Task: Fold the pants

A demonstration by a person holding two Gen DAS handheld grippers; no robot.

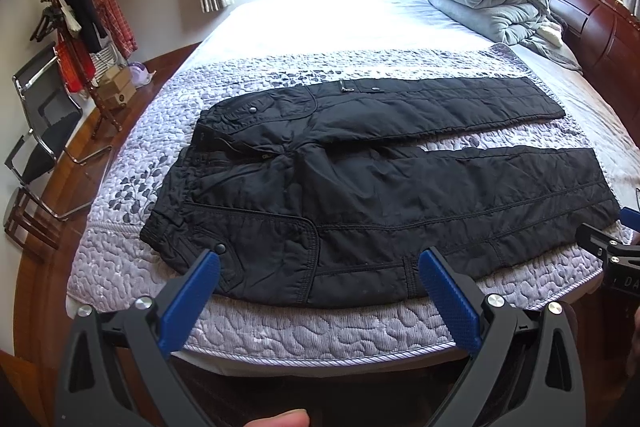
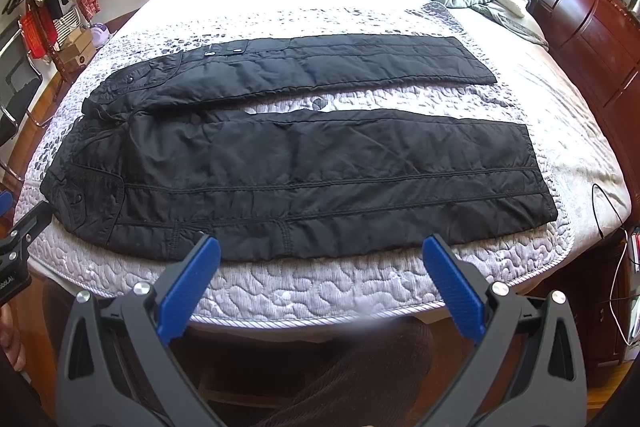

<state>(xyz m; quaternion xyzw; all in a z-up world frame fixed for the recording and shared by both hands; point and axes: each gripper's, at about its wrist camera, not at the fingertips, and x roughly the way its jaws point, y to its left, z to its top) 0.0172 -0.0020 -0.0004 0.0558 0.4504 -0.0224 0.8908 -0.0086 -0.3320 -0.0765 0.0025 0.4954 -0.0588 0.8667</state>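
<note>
Two grippers hung at the near edge of the bed, both spread wide with nothing between their blue pads. Ahead of my left gripper (image 1: 319, 269) lay the black padded pants (image 1: 360, 187), flat on the quilted bedspread (image 1: 320, 331), long axis running crosswise to my fingers: waistband off to the left, cuffs to the right. The legs were splayed apart, a strip of quilt showing between them. My left gripper sat just short of the hip pocket on the near leg; my right gripper (image 2: 320, 255) faced that leg's knee region, its cuff further right. I judged the next move (near leg over far leg) would start from this near side seam, left hand nearer the waist.
</note>
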